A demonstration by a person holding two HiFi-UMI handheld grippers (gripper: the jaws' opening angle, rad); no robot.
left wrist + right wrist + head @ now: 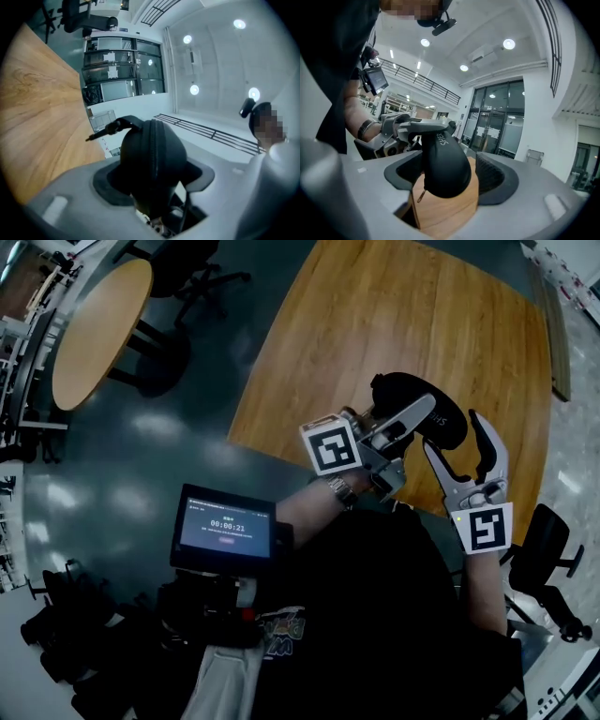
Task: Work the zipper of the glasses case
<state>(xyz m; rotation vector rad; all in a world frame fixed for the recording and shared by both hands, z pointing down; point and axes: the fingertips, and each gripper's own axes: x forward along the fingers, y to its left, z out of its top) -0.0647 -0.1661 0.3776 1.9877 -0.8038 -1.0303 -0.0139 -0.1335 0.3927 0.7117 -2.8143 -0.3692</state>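
Observation:
In the head view a black glasses case (405, 390) hangs above the wooden table (375, 324). My left gripper (412, 424) is shut on it, one finger across its side. The left gripper view shows the case (152, 157) end-on between the pads, its zipper seam running up the middle and a black pull tab (104, 133) sticking out to the left. My right gripper (456, 439) stands open round the case's right end. The right gripper view has that end (443, 164) between the jaws, with a gap to the right pad (490, 173). A small zipper pull (421, 194) dangles below.
A round table (98, 329) and office chairs stand on the dark floor at the far left. A small screen (225, 531) sits at the person's chest. Another chair (553, 559) is at the right, beside the table's edge.

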